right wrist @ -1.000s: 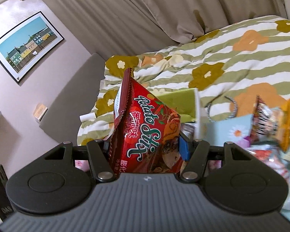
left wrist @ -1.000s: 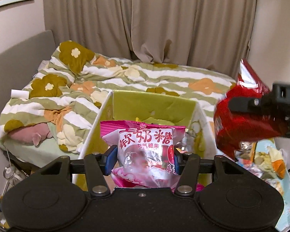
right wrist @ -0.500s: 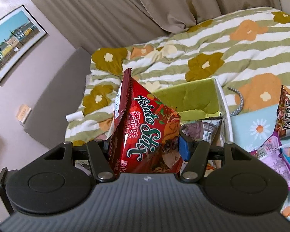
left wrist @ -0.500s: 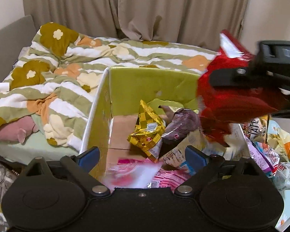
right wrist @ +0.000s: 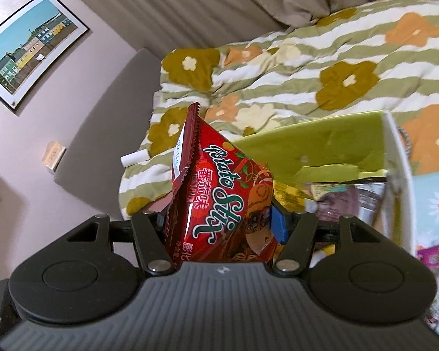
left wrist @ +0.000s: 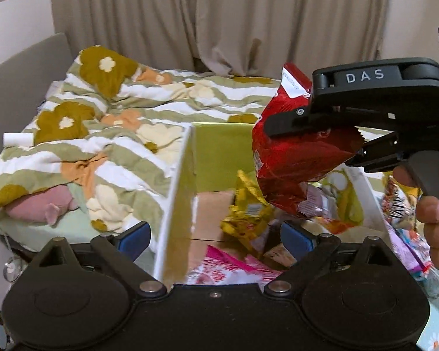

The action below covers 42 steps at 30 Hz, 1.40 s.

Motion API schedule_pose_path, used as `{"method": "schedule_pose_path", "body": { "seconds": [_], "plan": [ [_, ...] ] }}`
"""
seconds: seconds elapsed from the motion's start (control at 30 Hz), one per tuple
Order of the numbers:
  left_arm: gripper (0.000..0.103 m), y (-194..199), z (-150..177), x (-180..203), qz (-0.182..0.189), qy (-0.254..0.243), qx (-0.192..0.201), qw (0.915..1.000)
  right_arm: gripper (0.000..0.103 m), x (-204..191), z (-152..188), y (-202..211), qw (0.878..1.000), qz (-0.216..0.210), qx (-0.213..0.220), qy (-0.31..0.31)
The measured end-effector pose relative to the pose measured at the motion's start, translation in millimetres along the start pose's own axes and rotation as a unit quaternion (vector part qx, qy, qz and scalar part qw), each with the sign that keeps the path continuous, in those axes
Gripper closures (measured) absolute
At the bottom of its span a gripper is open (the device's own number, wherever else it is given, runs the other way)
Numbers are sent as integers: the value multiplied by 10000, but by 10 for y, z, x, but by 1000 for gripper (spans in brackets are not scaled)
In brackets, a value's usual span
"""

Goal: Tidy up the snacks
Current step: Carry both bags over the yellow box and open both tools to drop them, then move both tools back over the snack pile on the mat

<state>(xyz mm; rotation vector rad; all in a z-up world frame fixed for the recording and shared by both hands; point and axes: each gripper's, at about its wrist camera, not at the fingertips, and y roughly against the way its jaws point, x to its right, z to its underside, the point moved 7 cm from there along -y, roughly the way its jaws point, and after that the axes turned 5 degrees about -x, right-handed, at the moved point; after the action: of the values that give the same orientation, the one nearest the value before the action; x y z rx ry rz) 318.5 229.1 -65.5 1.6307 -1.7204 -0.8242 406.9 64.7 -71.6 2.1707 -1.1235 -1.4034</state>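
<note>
A green-lined white box (left wrist: 216, 146) stands on the bed and holds several snack packs, among them a yellow pack (left wrist: 245, 213) and a pink candy bag (left wrist: 228, 269) at its near end. My left gripper (left wrist: 215, 238) is open and empty, its jaws straddling the box's left wall. My right gripper (right wrist: 219, 223) is shut on a red Potato Stix bag (right wrist: 219, 201) and holds it above the box (right wrist: 322, 146). In the left wrist view the red bag (left wrist: 292, 158) hangs over the box's right half.
A green, white and orange flowered duvet (left wrist: 108, 134) covers the bed left of and behind the box. More snack packs (left wrist: 406, 204) lie on a light blue daisy cloth (right wrist: 433, 201) to the right. Curtains hang behind.
My left gripper opened and let the pink candy bag fall into the box, then shifted left over the box wall. My right gripper carried the red bag leftward over the box.
</note>
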Motion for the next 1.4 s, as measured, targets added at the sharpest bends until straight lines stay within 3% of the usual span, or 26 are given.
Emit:
{"method": "schedule_pose_path", "body": {
  "seconds": [0.27,0.4,0.77,1.4],
  "plan": [
    [5,-136,-32,-141,-315,251,-126,9991,21,22,-71,-376,9980,-368,-418,-297],
    [5,-196,-21,-134,-405,211,-165,9988,0,61,-94,-411,9978,-390,-397,-362],
    [5,-246,14,-59,-276,127,-219,9993,0,238,-101,-209,9994,-69,-141,-325],
    [5,359,-58,248,0,-443,399,9982,0,94,68,635,9973,119,695,-187]
  ]
}}
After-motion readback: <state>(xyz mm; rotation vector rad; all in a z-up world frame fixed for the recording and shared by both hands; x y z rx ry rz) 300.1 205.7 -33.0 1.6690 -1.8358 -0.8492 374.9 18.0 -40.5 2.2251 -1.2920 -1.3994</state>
